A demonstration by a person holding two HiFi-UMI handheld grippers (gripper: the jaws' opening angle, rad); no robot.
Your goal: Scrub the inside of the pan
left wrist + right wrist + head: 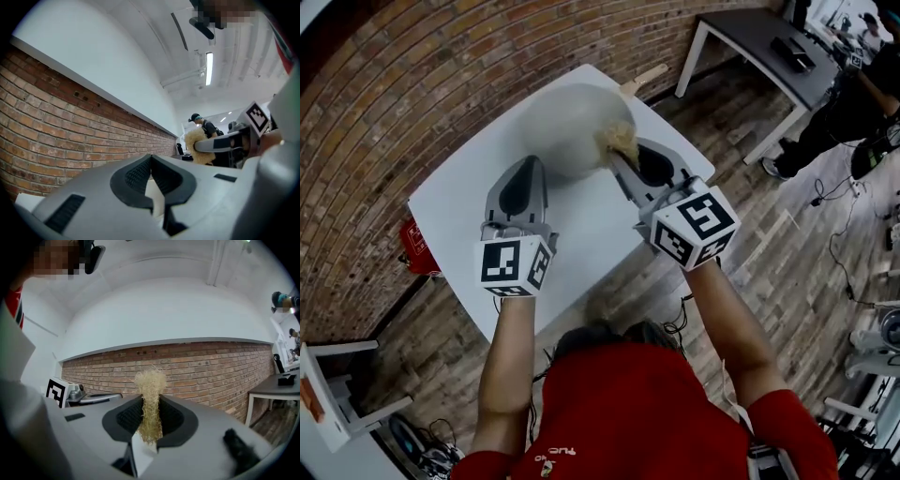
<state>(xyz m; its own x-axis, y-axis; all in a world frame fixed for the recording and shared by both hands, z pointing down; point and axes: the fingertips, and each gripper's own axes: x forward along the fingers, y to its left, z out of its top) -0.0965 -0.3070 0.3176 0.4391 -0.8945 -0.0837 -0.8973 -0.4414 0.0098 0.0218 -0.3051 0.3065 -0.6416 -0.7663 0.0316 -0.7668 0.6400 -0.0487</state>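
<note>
Where the pan [567, 127] sits, toward the far end of the white table [459, 211], I read its long axis as diagonal. The wooden handle [643, 79] points away from me and to the right, reaching the table's far edge; the round grey body lies nearer me. The body is blurred, so I can't tell if the mouth faces up.

Right gripper [617, 155]: fingers [125, 416] clamped on a straw-coloured scrubber [150, 394], with fibres standing up past the tips. In the head view the scrubber touches the pan's right side.

Left gripper [530, 164]: fingers [136, 174] pressed together with nothing between them. The tips are at the pan's near-left edge; whether they touch it is unclear.

Writing: the cubes [516, 265] show black-and-white square markers. Print on my red shirt [647, 403] is too small to read. A red object [412, 246] on the floor left of the table carries a white label, unreadable.
</note>
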